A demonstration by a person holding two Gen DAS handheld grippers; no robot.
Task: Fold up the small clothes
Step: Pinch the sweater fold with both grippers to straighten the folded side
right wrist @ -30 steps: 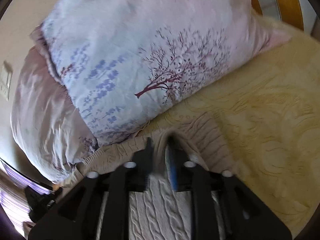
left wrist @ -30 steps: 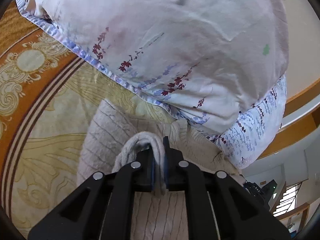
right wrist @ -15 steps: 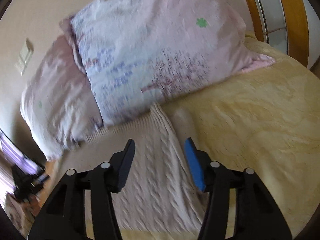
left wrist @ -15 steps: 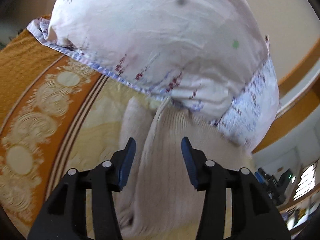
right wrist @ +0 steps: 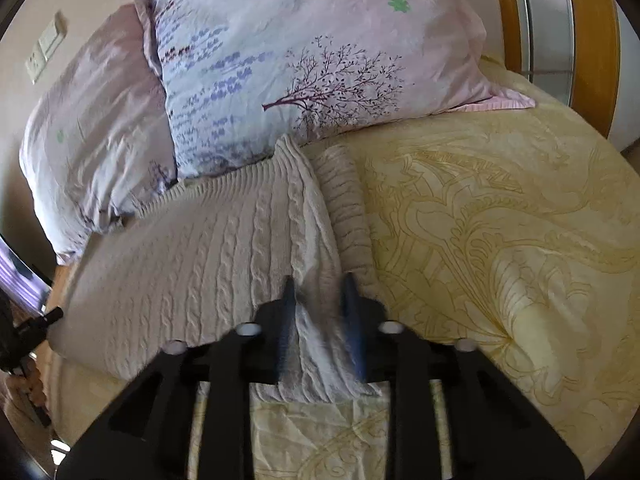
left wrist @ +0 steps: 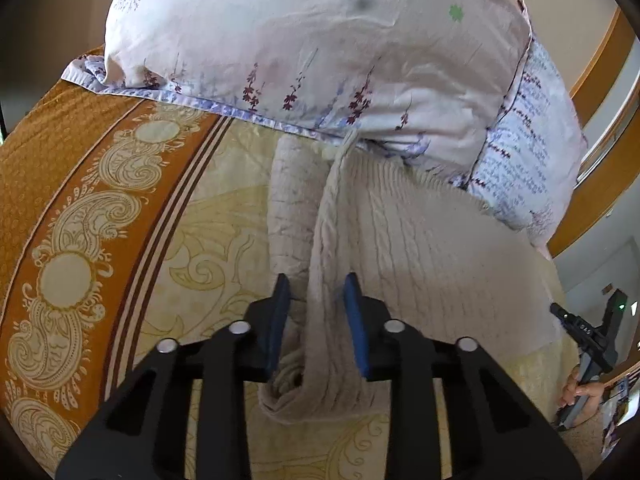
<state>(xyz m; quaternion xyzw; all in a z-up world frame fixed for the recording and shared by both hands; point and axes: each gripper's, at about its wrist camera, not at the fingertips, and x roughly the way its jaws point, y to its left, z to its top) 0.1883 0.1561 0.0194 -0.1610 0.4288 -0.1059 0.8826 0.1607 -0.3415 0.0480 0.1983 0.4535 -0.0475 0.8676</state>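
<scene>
A cream cable-knit sweater (left wrist: 400, 232) lies folded on the bed, its far edge against the pillows. It also shows in the right wrist view (right wrist: 208, 248). My left gripper (left wrist: 318, 300) is open, with its jaws on either side of the sweater's left folded edge near the near corner. My right gripper (right wrist: 318, 300) is open, with its jaws astride the sweater's right folded edge. A sleeve (right wrist: 344, 200) lies folded along that right edge.
Two floral pillows (left wrist: 320, 48) (right wrist: 304, 52) lean at the head of the bed, touching the sweater. The yellow and orange patterned bedspread (left wrist: 100, 220) (right wrist: 500, 240) surrounds it. A wooden headboard (right wrist: 592, 40) stands at the back right.
Both grippers let go of the sweater's far edge, opened and drew back toward the near edge. The jaws now stand closer together, on either side of the folded side edges.
</scene>
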